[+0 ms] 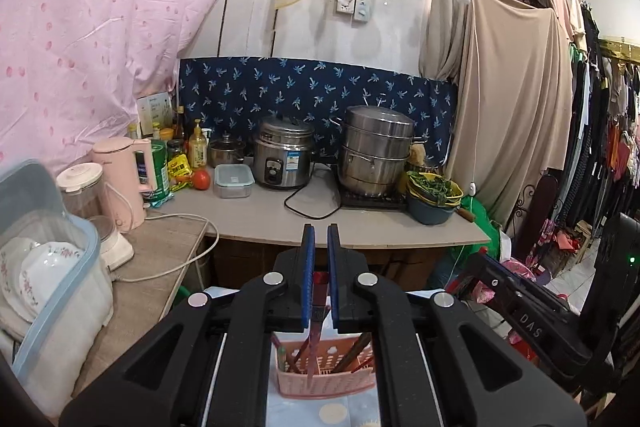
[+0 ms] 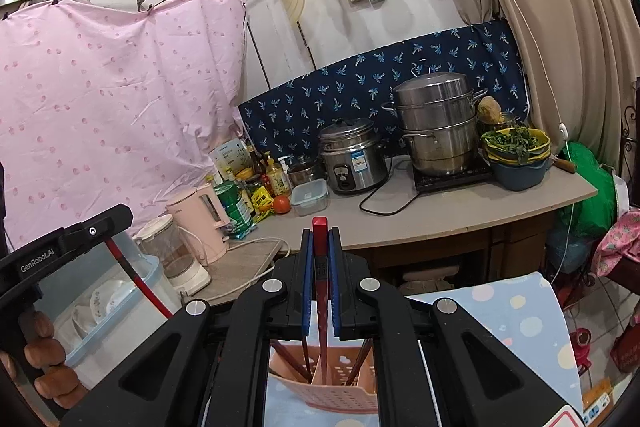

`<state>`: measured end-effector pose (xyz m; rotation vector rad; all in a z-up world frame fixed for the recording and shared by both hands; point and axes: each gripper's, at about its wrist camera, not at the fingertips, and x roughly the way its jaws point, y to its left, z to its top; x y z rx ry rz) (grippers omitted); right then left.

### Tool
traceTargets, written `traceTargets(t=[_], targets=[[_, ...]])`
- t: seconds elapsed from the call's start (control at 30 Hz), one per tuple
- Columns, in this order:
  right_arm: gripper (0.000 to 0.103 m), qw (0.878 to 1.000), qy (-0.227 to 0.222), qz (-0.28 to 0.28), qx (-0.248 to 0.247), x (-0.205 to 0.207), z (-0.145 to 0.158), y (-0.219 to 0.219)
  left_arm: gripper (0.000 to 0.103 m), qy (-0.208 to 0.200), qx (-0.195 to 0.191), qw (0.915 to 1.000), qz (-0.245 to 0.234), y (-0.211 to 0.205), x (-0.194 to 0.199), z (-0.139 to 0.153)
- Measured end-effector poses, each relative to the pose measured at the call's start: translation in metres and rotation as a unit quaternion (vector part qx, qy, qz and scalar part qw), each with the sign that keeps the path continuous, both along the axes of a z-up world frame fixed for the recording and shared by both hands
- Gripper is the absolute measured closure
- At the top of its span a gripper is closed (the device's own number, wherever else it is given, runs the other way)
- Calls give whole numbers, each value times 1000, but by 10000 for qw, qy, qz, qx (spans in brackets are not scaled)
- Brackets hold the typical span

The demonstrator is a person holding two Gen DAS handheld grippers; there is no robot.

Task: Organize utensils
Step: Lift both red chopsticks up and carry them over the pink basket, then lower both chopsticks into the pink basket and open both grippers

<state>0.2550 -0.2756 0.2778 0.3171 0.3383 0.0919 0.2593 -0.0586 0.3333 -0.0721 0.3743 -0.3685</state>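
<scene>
My left gripper [image 1: 321, 231] is shut on a dark red chopstick [image 1: 316, 311] that hangs down through its blue pads. The chopstick's tip is over a pink slotted utensil basket [image 1: 326, 375] with several chopsticks standing in it. My right gripper [image 2: 321, 233] is shut on another red chopstick [image 2: 320, 227]; its square top sticks out above the pads and its lower end reaches down into the pink basket [image 2: 332, 383]. The basket rests on a light blue dotted cloth [image 2: 516, 311]. The right wrist view shows the left gripper [image 2: 114, 223] at the left with its chopstick [image 2: 136, 279] slanting down.
Behind is a grey counter [image 1: 256, 219] with a rice cooker [image 1: 282, 157], stacked steel steamer pots [image 1: 374, 151], a bowl of greens [image 1: 434, 193], a pink kettle [image 1: 124, 179], bottles and a white cable. A clear dish box [image 1: 44, 267] stands left. Clothes [image 1: 600, 131] hang at right.
</scene>
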Motion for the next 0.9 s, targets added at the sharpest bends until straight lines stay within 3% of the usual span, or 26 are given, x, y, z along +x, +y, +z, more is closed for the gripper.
traceTargets(t=[0.47, 0.7, 0.83, 0.9], targets=[[96, 9988, 497, 41, 26, 44, -54, -5, 97, 73, 93, 9999, -35, -24, 52, -30], [96, 9966, 812, 155, -17, 51, -87, -2, 97, 314, 217, 9992, -70, -30, 66, -61], [85, 9955, 926, 160, -127, 46, -97, -1, 96, 436, 465, 9980, 45, -33, 71, -87], [74, 9956, 920, 150, -137, 40, -97, -2, 87, 495, 514, 9974, 92, -31, 70, -96]])
